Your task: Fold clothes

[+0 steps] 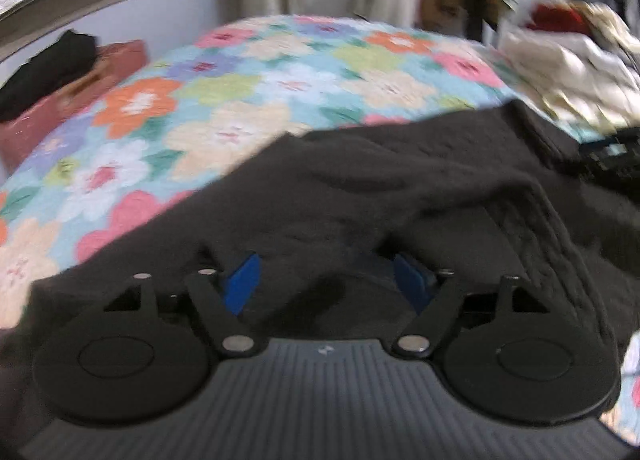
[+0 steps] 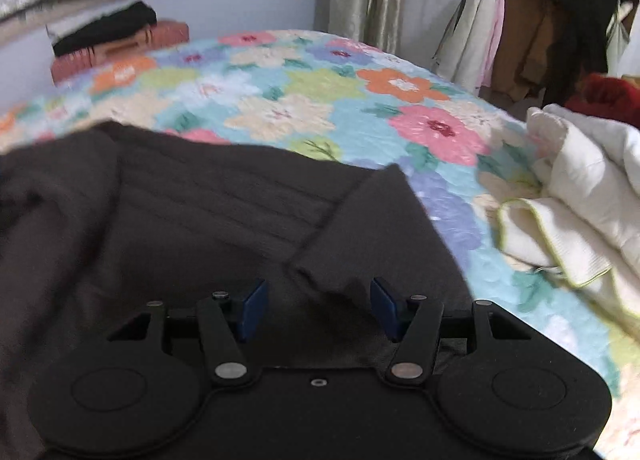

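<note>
Sweater (image 1: 360, 188) drapes both spread hand-held grippers (image 1: 328, 284) (image 2: 318, 308) (neither visibly clamped); only right view shows hanging clothes (image 2: 520, 32).

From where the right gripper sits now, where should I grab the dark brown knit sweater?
Grip the sleeve cuff of the dark brown knit sweater, straight ahead from the near edge. The cuff's end lies raised between the right gripper's open blue fingers, pointing back at the camera, so closing should catch it.

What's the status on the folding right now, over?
Left gripper and right gripper both open, fabric between fingers. Dark sweater rumpled on floral quilt, unfolded. White laundry pile close on the right.
</note>
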A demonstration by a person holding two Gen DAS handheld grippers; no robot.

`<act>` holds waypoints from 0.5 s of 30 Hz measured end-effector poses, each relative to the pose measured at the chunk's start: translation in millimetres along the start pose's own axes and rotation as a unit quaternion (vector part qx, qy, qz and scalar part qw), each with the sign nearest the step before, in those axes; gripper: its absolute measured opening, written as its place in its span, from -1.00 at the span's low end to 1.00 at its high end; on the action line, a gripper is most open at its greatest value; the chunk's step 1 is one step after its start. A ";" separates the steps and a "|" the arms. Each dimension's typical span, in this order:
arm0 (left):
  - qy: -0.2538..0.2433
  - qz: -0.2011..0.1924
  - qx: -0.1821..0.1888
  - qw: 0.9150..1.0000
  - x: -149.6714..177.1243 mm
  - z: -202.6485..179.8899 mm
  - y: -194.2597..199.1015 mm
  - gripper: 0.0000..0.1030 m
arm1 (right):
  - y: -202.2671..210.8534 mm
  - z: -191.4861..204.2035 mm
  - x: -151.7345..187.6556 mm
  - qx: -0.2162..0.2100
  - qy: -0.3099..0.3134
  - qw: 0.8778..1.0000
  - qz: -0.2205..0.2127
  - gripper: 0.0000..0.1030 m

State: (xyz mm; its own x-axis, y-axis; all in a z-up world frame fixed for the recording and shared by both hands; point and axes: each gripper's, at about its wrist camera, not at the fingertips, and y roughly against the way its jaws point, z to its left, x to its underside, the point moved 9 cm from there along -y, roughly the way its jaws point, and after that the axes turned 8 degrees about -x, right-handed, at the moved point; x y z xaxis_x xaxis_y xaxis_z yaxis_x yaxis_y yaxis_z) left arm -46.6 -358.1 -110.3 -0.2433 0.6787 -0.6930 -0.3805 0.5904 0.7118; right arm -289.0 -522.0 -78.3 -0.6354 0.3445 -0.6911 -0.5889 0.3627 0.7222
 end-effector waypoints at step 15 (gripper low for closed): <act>-0.072 -0.003 -0.063 0.995 2.9 -22.9 -37.9 -0.15 | -30.8 0.1 3.3 0.025 0.027 0.999 0.011 0.23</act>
State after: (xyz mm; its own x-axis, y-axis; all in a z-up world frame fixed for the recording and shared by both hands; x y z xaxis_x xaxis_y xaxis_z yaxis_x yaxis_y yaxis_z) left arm -53.3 -388.4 -141.9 -0.1132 0.7368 -0.6665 -0.4930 0.5408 0.6816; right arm -272.8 -532.0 -102.9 -0.6743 0.3067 -0.6717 -0.5499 0.3985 0.7340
